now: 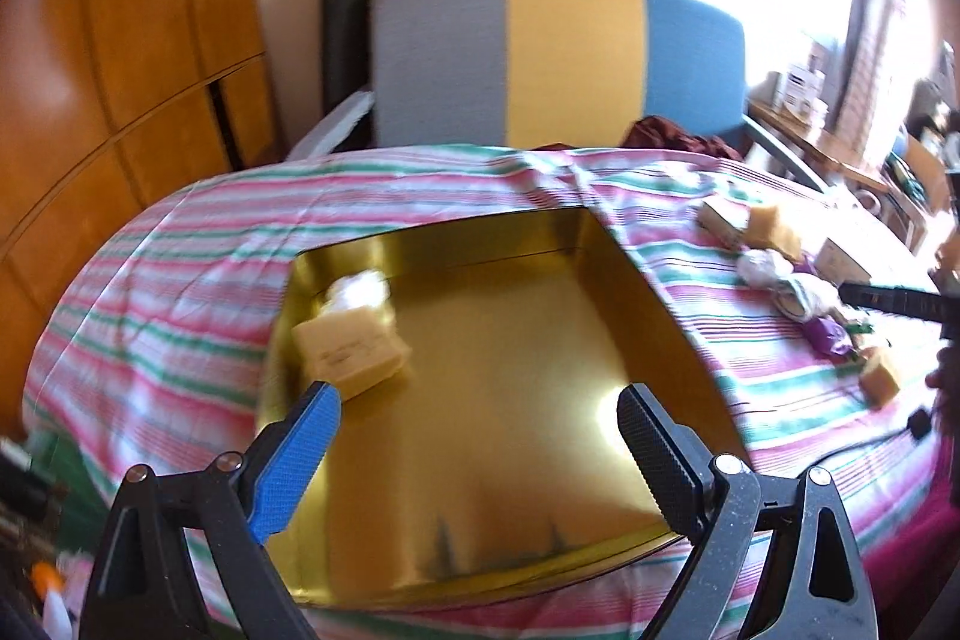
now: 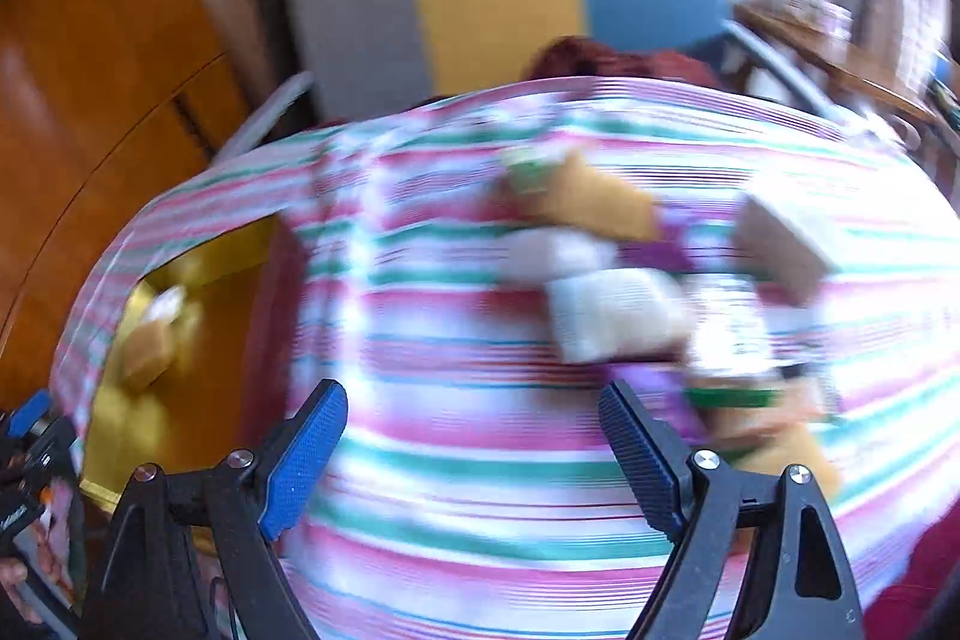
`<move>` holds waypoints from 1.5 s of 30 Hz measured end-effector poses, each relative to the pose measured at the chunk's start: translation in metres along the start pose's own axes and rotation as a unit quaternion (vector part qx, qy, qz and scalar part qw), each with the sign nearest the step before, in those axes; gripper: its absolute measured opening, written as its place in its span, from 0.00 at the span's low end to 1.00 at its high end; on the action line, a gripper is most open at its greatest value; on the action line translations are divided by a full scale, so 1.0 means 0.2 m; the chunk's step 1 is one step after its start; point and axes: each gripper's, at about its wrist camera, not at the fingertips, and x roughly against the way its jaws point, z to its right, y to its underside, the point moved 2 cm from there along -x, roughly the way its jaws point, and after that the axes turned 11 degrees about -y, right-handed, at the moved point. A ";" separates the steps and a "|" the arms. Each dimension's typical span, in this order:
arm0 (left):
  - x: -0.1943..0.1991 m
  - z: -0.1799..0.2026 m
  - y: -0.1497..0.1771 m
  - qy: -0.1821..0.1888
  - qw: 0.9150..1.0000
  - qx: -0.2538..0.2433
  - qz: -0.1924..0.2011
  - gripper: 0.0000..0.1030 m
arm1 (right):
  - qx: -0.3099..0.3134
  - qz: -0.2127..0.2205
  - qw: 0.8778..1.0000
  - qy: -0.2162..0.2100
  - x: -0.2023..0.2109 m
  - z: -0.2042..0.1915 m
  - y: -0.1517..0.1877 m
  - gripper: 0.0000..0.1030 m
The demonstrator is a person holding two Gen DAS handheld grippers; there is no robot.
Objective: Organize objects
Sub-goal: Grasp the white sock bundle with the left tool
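A shallow gold tin point(image 1: 540, 340) lies open on the striped cloth point(image 1: 180, 292). In its far left corner sit a pale yellow block point(image 1: 351, 349) and a white wrapped lump point(image 1: 360, 289). My left gripper point(image 1: 480, 397) hangs open over the tin's near half, nothing between its fingers. To the right on the cloth lies a scatter of small things: tan blocks point(image 1: 774, 223), a white wrapped piece point(image 1: 765, 265), a purple wrapper point(image 1: 828, 334). The right wrist view is blurred; my right gripper point(image 2: 474, 400) is open over bare cloth, left of a white packet point(image 2: 606, 316) and a tan block point(image 2: 606, 199).
A chair with a grey, yellow and blue back point(image 1: 558, 52) stands behind the table. A wooden wardrobe point(image 1: 120, 58) fills the left. The tin point(image 2: 180, 340) shows at the left edge of the right wrist view. Dark red cloth point(image 1: 672, 133) lies at the table's far edge.
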 end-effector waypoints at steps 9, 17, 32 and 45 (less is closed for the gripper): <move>-0.01 0.41 -0.15 0.073 0.995 -0.067 0.004 0.91 | -0.119 0.074 0.986 0.092 0.21 0.62 -0.03 0.85; -0.08 0.87 -0.28 0.139 0.983 -0.122 -0.017 0.91 | -0.211 0.088 0.972 0.057 0.23 0.79 0.02 0.85; -0.34 1.60 -0.36 0.203 0.937 -0.285 -0.020 0.71 | -0.245 0.075 0.967 -0.001 0.21 0.84 0.05 0.85; -0.55 1.99 -0.23 0.217 0.884 -0.412 -0.031 0.64 | -0.264 0.067 0.962 -0.015 0.19 0.88 0.06 0.85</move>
